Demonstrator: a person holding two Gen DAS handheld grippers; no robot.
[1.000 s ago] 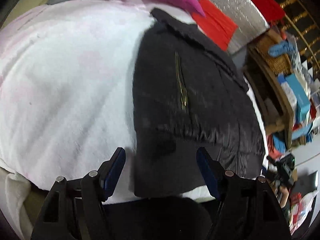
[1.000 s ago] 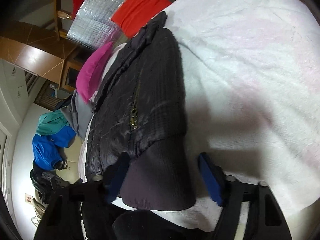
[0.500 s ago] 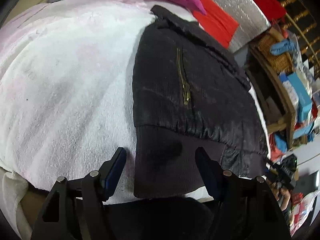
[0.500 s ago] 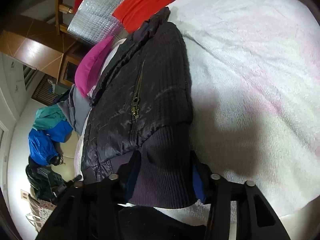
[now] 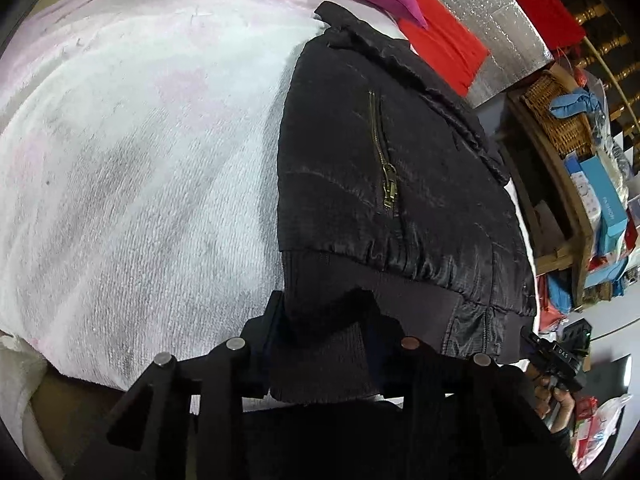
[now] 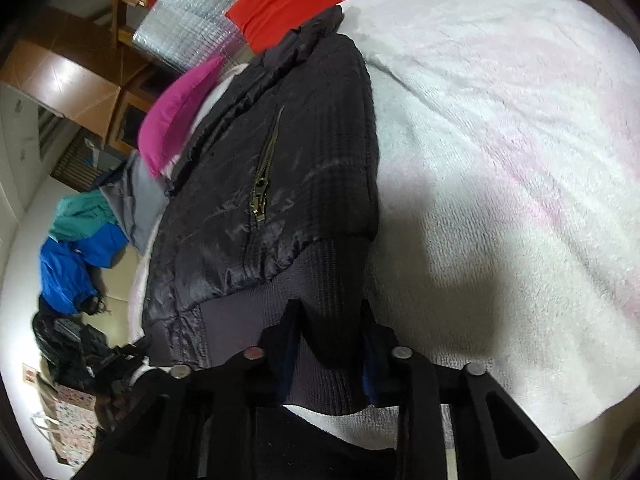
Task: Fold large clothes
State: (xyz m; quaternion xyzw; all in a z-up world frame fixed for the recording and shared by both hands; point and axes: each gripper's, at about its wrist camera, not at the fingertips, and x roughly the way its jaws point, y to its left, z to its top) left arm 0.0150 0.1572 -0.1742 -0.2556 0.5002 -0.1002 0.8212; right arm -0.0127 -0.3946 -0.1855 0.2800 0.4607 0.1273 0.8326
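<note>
Item: black jacket [image 5: 360, 184], already folded into a narrow strip, lying on the white blanket [image 5: 140, 160] along its edge, collar at the far end and ribbed hem [image 6: 320, 300] nearest me. Brass pocket zip [image 5: 386, 184] faces up.

Left gripper [image 5: 320, 320]: my jaws have just been closing and now pinch a bunched ridge of the ribbed hem at its outer corner.

Right gripper [image 6: 330, 320]: my jaws have likewise just been closing, narrow now, clamped on the hem's other corner.

Step in hand: I judge this the grasp before the crosswise fold. Next move calls for lifting both corners together, keeping the hem level and taut, then carrying it towards the collar without dragging the lower layers. The padded fabric looks slippery and may slide apart.

Containers: wicker basket [image 5: 556, 120] on the wooden shelf [image 5: 560, 184] beside the bed, a blue cloth [image 5: 576, 100] lying on it; boxes [image 5: 600, 196] stacked below. Paper bag [image 6: 68, 416] on the floor, contents not readable.
</note>
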